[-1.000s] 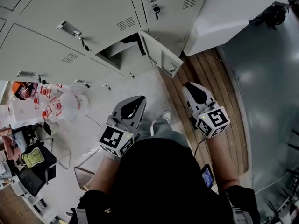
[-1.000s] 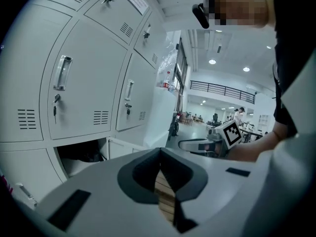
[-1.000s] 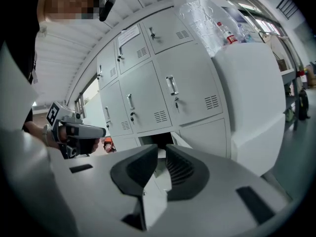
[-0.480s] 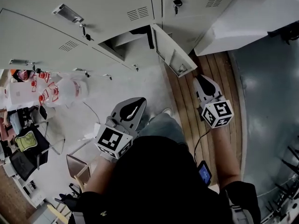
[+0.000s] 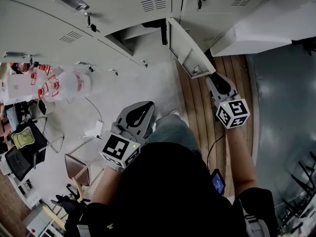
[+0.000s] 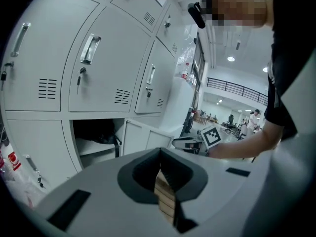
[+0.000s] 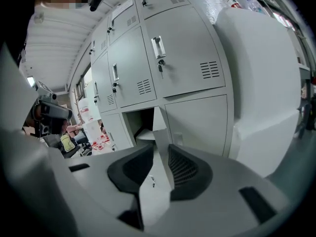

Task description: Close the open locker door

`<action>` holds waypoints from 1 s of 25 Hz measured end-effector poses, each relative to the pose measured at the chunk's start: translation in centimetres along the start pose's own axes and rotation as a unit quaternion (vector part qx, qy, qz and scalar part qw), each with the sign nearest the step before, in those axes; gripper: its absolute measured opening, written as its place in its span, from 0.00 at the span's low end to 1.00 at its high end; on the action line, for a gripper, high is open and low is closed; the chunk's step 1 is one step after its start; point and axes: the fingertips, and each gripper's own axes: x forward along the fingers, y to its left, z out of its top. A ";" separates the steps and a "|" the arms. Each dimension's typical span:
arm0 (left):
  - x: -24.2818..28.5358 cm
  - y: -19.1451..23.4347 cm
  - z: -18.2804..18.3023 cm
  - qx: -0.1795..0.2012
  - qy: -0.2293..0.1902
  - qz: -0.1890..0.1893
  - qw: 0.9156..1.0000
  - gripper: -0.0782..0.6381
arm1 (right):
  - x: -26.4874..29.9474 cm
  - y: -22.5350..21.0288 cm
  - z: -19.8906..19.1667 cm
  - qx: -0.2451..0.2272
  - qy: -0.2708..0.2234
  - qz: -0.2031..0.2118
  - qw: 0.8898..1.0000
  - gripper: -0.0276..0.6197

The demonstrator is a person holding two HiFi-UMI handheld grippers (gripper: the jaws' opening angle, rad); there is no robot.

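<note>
Bottom-row locker door (image 5: pixel 185 48) stands ajar. The right gripper (image 5: pixel 216 80), jaws apart and empty, lines up just beside the door's free edge, apparently to swing it shut, while the left gripper (image 5: pixel 142 110), jaws together, hangs well back from the door.

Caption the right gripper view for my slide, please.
Right tool, jaws apart, aimed at the edge of the open pale grey metal locker door.
</note>
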 end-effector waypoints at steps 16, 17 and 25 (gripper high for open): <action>-4.7 2.2 -0.5 -0.035 -0.003 0.004 0.999 0.14 | 0.4 5.1 -1.2 -0.002 0.035 -0.009 0.999 0.18; -5.2 2.5 -0.6 -0.036 -0.003 0.003 0.999 0.14 | 0.5 5.8 -1.4 -0.001 0.037 -0.011 0.999 0.18; -9.2 6.2 -1.3 -0.045 -0.006 -0.005 0.999 0.14 | 2.5 11.7 -2.1 -0.005 0.045 -0.008 0.999 0.18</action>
